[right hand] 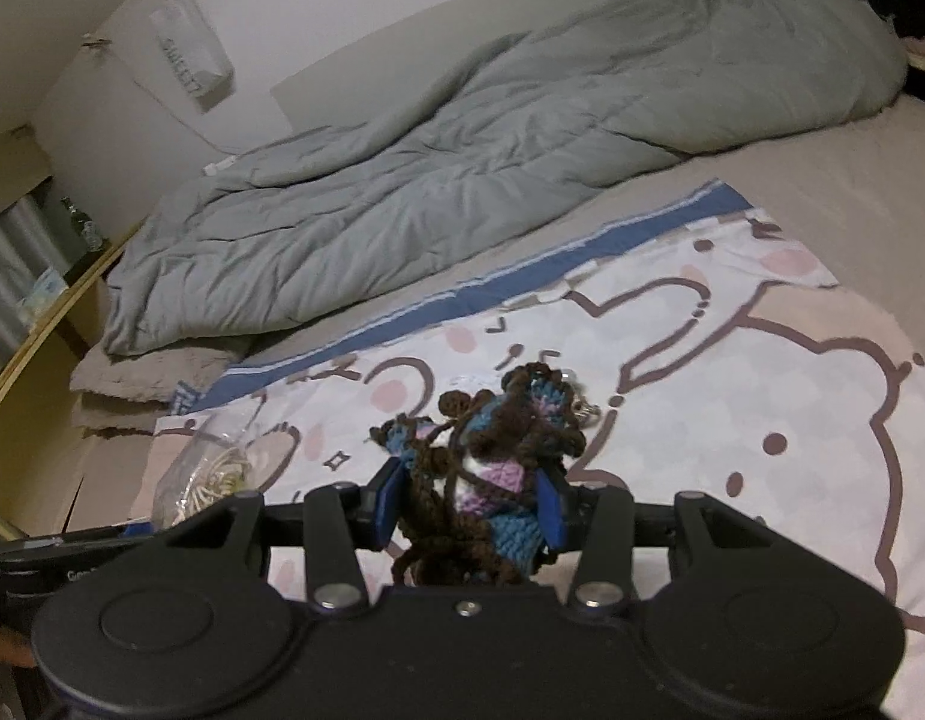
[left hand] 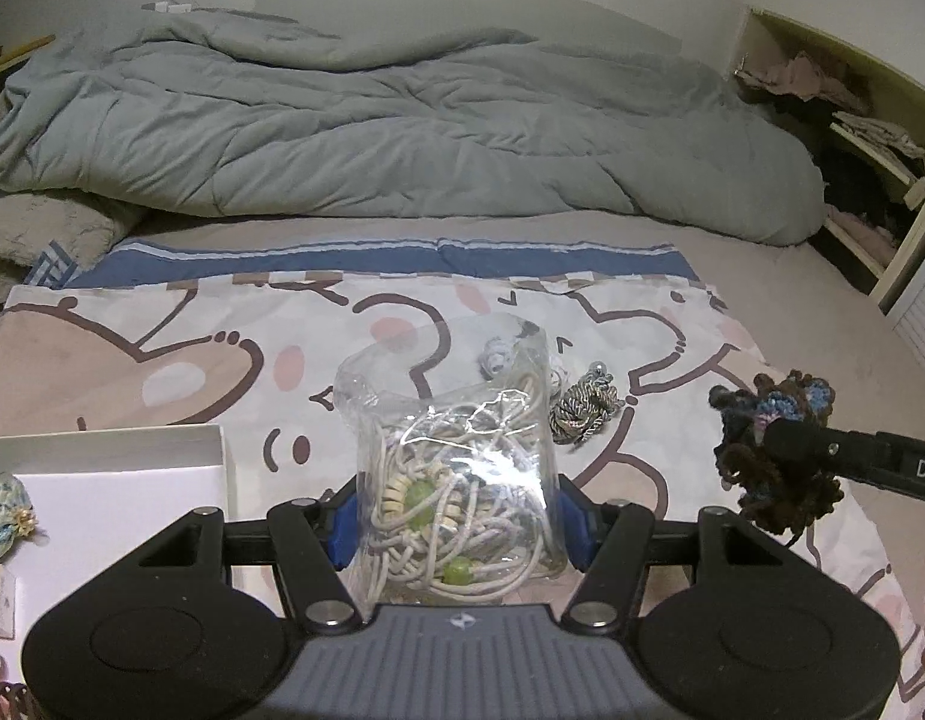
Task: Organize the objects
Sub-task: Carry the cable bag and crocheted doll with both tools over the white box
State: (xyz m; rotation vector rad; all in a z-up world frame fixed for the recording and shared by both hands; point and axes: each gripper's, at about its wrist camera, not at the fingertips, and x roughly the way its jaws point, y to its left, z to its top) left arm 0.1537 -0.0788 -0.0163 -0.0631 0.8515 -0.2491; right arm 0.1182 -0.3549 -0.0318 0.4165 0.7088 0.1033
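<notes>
Clear plastic bag of pale cords and green beads (left hand: pixel 456 480) stood between the blue pads of the left gripper (left hand: pixel 456 525), whose jaws were pinching its lower half, so the bag rose upright ahead of the fingers, apparently held that way to carry it. In the left wrist view, the open white cardboard box (left hand: pixel 114 480) lay just left of the bag, a likely place for sorted items. A small coiled bundle of grey-gold cord (left hand: pixel 582 411) lay on the cartoon-print cloth (left hand: pixel 192 360) just right of the bag, not yet collected. Farther right of the bag, the brown, blue and pink crocheted yarn piece (left hand: pixel 774 456) hung in the right gripper's tip.

In the right wrist view, the right gripper (right hand: pixel 468 507) had its jaws pressed onto the crocheted yarn piece (right hand: pixel 492 468), which bulged forward past the pads with loose brown strands drooping below. The bag (right hand: pixel 204 480) showed to its left, beside the cloth's (right hand: pixel 762 390) edge.
</notes>
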